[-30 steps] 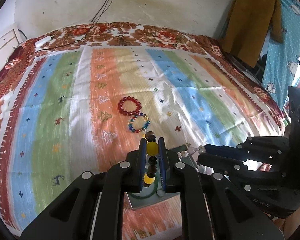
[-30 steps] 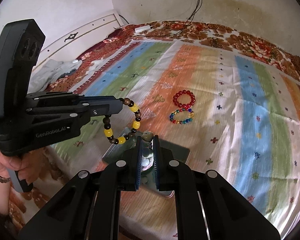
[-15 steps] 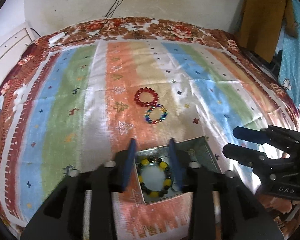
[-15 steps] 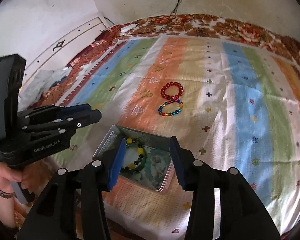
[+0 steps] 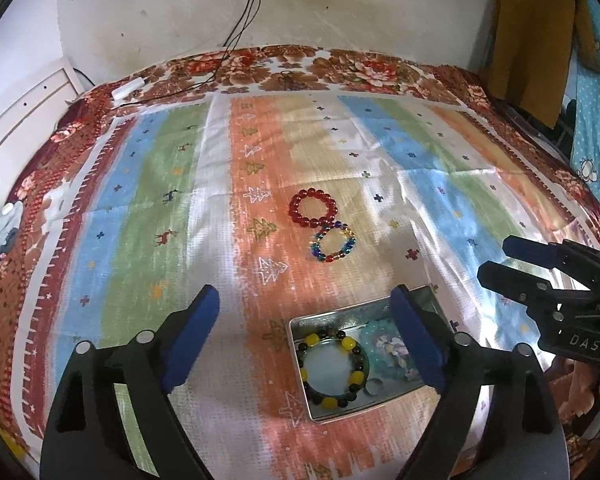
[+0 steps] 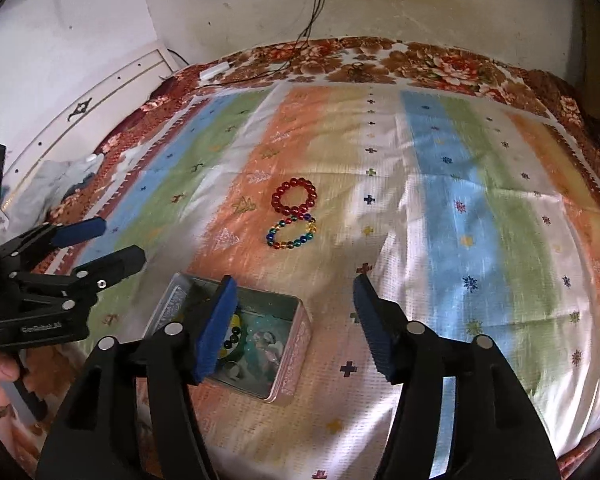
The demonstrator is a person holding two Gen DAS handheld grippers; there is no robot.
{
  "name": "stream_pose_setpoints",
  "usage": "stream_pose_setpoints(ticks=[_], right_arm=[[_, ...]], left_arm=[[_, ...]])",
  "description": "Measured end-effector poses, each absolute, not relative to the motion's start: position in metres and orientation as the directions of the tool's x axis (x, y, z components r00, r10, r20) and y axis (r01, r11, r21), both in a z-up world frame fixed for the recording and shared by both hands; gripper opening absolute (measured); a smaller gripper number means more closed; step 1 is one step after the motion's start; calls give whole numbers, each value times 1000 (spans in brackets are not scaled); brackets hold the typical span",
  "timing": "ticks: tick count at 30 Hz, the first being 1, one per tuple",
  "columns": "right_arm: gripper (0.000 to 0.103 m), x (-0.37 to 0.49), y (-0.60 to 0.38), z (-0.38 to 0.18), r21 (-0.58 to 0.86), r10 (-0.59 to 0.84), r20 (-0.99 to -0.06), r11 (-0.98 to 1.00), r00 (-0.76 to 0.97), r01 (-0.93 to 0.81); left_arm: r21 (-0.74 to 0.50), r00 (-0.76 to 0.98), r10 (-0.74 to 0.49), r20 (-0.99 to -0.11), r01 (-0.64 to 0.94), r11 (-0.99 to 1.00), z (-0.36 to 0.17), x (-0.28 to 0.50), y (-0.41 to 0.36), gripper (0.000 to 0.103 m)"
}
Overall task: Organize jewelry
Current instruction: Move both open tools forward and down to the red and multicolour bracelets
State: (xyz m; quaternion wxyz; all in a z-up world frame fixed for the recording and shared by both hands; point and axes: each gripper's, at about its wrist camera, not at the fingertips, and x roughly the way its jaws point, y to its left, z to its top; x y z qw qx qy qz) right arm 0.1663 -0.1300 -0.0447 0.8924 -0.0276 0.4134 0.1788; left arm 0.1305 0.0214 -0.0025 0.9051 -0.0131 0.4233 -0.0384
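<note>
A metal tin [image 5: 300,396] [image 6: 296,344] lies on the striped bedspread near its front edge. Inside it lie a yellow-and-black bead bracelet [image 5: 333,364] [image 6: 232,334], a pale turquoise bracelet [image 5: 383,350] and small pieces. A red bead bracelet [image 5: 312,213] [image 6: 296,196] and a multicolour bead bracelet [image 5: 333,243] [image 6: 292,234] lie touching on the cloth beyond the tin. My left gripper [image 5: 305,298] is open and empty above the tin. My right gripper [image 6: 294,292] is open and empty just right of the tin.
The striped bedspread [image 5: 140,208] covers a bed against a white wall. A white charger and black cables [image 5: 128,88] lie at the far edge. Clothes [image 5: 535,32] hang at the right. A white headboard [image 6: 100,96] runs along the left.
Both grippers opened. The left let the yellow-and-black bracelet go into the tin, and the right released its small piece there. Both have drawn back and up from the tin.
</note>
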Motion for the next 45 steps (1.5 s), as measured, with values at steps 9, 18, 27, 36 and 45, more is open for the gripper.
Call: stream_pose_setpoints(ticks=[9,18,27,36,45], right_arm=[[74,180,-129,-55,119,302,-763,935,571,-335],[74,206,-125,-63,109,275,-779,945,563,-310],[74,226,-120,-62,116,289,-764,941,577,-317],[74,254,-116,-74,98,265,-793,944,548,-315],[74,282,-109,-94,115,263,-838,942,477,-317]], left_arm=[[-97,646,-79,-759,9,995,-6,140,33,95],[-90,645,-51,-762,-28,996,-10,173,43,95],[-52,642,-39,-766,-1,999,-17,199,41,95],[-50,612,-48,-789,13,999,-29,229,38,96],[-95,541,-86,-837,12,995,-50,262,40,96]])
